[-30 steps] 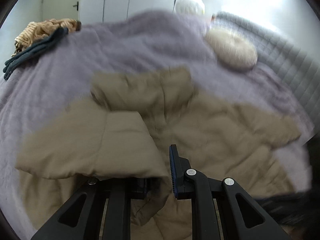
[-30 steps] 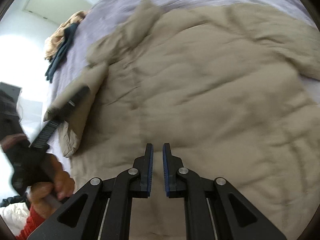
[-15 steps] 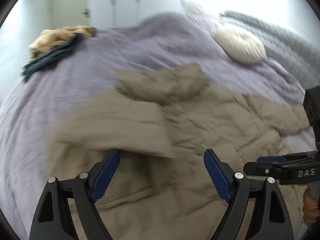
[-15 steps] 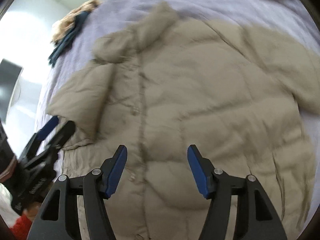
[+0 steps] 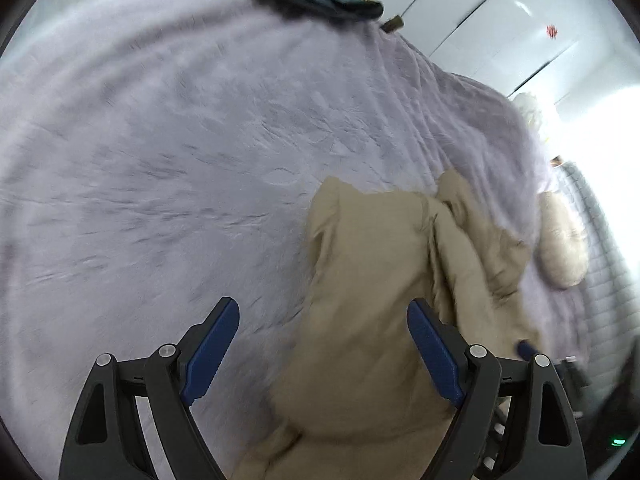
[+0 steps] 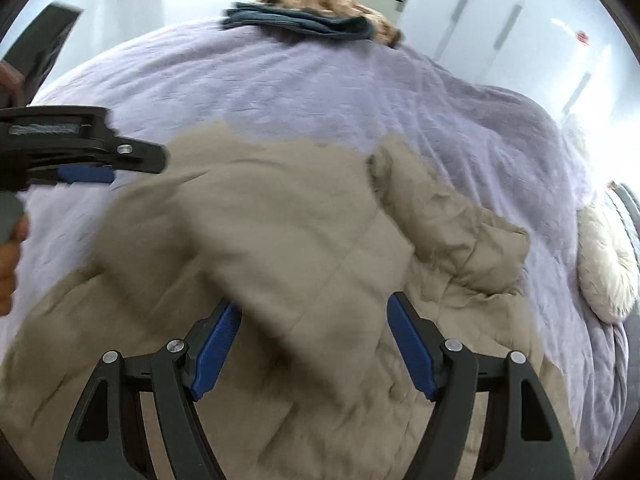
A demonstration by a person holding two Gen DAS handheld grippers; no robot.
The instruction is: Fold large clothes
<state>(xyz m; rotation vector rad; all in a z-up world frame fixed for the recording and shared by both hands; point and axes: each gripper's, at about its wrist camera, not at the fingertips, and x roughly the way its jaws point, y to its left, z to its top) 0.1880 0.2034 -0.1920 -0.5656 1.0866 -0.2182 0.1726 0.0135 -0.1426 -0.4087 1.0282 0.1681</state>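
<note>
I am holding my right tool [image 6: 314, 344] wide, gripping nothing, right over the beige quilted puffer jacket [image 6: 280, 248], whose folded-in sleeve panel is lying between its blue pads. My left tool [image 5: 322, 354] is spread wide too, empty, hovering at the jacket's left edge, one pad over the jacket and the other over the lilac plush bed cover [image 5: 160, 140]. The jacket's long axis is running away from me toward its crumpled hood [image 6: 452, 224]. I judge the right tool better placed for the next fold. Beyond the hood, a dark blue garment pile [image 6: 300, 20] is sitting well apart; right of the jacket, a cream round cushion [image 6: 604, 264] is lying near, blocking nothing.
</note>
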